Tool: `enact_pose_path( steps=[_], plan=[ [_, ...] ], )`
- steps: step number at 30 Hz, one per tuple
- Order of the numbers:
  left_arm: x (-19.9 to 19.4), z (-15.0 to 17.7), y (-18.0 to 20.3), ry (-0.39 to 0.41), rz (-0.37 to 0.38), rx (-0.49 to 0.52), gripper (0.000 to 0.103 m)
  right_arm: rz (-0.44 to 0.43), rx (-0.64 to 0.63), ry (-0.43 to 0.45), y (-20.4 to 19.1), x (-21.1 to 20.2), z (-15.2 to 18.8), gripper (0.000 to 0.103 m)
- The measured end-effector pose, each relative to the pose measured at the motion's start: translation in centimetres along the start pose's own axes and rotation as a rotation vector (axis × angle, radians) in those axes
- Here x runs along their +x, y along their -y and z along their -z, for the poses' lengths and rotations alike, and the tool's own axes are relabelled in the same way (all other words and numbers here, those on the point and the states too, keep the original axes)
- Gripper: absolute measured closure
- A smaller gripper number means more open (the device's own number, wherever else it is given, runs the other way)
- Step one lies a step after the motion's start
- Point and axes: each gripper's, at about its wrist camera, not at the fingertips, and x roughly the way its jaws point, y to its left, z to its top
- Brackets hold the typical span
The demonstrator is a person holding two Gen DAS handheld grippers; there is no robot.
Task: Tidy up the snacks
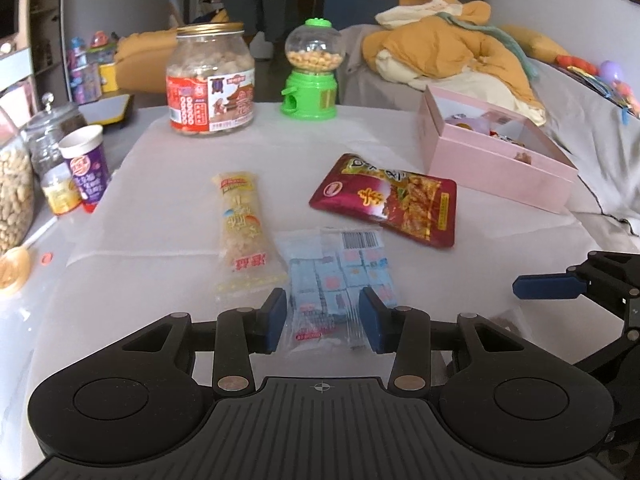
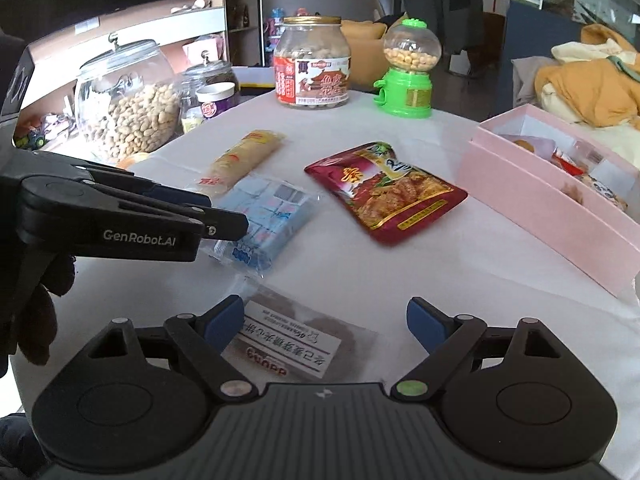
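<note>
My left gripper [image 1: 323,322] is open, its pads on either side of the near end of a clear bag of blue-wrapped candies [image 1: 340,280], which lies on the white table [image 1: 160,216]; the bag also shows in the right wrist view [image 2: 268,212]. My right gripper [image 2: 325,320] is open above a clear packet with a white label [image 2: 292,340]. A long yellow snack pack [image 1: 244,224] and a red snack pouch [image 1: 388,200] lie further out. An open pink box [image 1: 492,152] holding snacks stands at the right.
A labelled peanut jar [image 1: 210,80] and a green candy dispenser [image 1: 314,70] stand at the back. Glass jars [image 2: 128,100] and a purple cup [image 1: 86,168] crowd the left edge. A sofa with bedding [image 1: 448,48] lies behind the table.
</note>
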Motion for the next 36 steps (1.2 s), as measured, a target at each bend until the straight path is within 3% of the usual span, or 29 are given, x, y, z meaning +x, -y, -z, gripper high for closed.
enact_pose_path(
  steps=[5,9,14,16,21,24,30,33,36],
  plan=[
    [-0.6,0.7,0.3,-0.002,-0.002,0.004,0.056,-0.002,0.05,-0.028,1.6,-0.6,0.8,0.009],
    [-1.0,1.3,0.3,0.006,-0.008,-0.006,0.055,0.165,0.065,0.014,3.5,-1.7,2.1,0.003],
    [-1.5,1.8,0.3,0.014,0.009,-0.003,0.057,0.282,0.126,0.013,5.7,-3.0,2.9,0.004],
    [-2.1,1.6,-0.2,0.043,0.026,-0.027,0.057,0.262,0.129,0.015,5.9,-3.6,3.3,0.004],
    [-2.5,0.3,-2.0,0.075,-0.005,-0.118,0.058,0.07,0.1,0.013,3.9,-4.8,3.2,0.004],
    [-2.4,-0.1,-2.7,0.075,-0.016,-0.153,0.058,-0.001,0.072,-0.012,1.9,-4.0,2.7,0.004],
    [-2.6,0.3,-3.1,0.058,-0.003,-0.159,0.058,0.029,-0.022,-0.066,-0.7,-1.2,2.1,0.004],
    [-2.5,0.4,-3.5,0.053,0.008,-0.171,0.058,0.038,-0.036,-0.069,1.1,-1.8,2.3,0.004],
    [-2.3,0.6,-3.4,0.059,0.014,-0.176,0.058,0.121,-0.006,-0.071,4.6,-1.8,2.2,0.003]
  ],
)
